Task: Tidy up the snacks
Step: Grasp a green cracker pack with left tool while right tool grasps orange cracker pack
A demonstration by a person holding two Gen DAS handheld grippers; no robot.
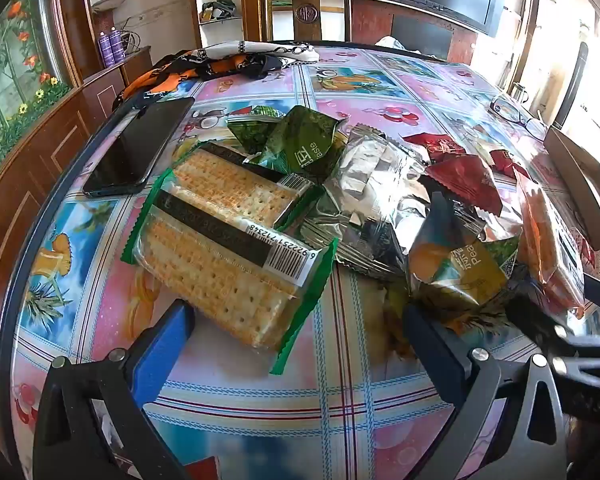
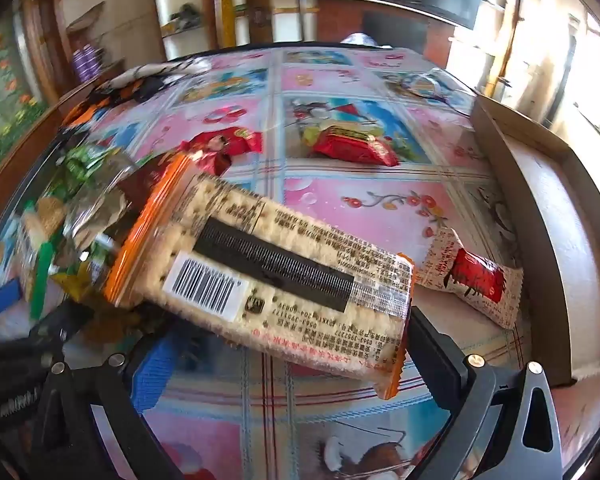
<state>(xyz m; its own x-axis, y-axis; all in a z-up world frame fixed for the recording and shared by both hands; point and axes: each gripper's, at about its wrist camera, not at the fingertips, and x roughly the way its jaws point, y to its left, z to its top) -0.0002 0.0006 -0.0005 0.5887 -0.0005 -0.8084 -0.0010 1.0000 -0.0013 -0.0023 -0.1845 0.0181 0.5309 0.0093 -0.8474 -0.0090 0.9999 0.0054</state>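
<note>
- Left gripper (image 1: pixel 300 320) low over the table (image 1: pixel 260 412), jaws spread wide, nothing between them.
- Just ahead of it: green-edged cracker pack (image 1: pixel 224 272) lying flat, barcode up, w/ a second green-edged cracker pack (image 1: pixel 236 188) tucked right behind, touching.
- Past those, a heap — dark green snack bags (image 1: pixel 300 144), silver foil packs (image 1: pixel 376 188), dark red wrappers (image 1: pixel 464 184), a yellow-green pea bag (image 1: pixel 476 268) near the right finger (image 1: pixel 432 344).
- Black phone (image 1: pixel 140 148) flat at the table's left edge, beside the crackers, not touching.
- Orange-black cloth (image 1: pixel 220 64) bunched at the far side; wooden chair (image 1: pixel 304 4) behind the table.
- Right gripper (image 2: pixel 284 344) has an orange-edged cracker pack (image 2: pixel 276 272) between its jaws, pack tilted, held off the table; blue pad (image 2: pixel 156 372) on one side, black finger (image 2: pixel 436 352) on the other. Looks pinched, jaws closed onto it.
- The same pack shows at the far right of the left cam, on edge.
- Right cam is blurry on the left, heap smeared.
- On the table beyond the held pack: white-and-red snack bar (image 2: pixel 472 280) near the cardboard box (image 2: pixel 556 216), red wrapped candy (image 2: pixel 352 144) mid-table, another red wrapper (image 2: pixel 220 148) left of it, well apart.
- Box sits along the table's right side, open top.
</note>
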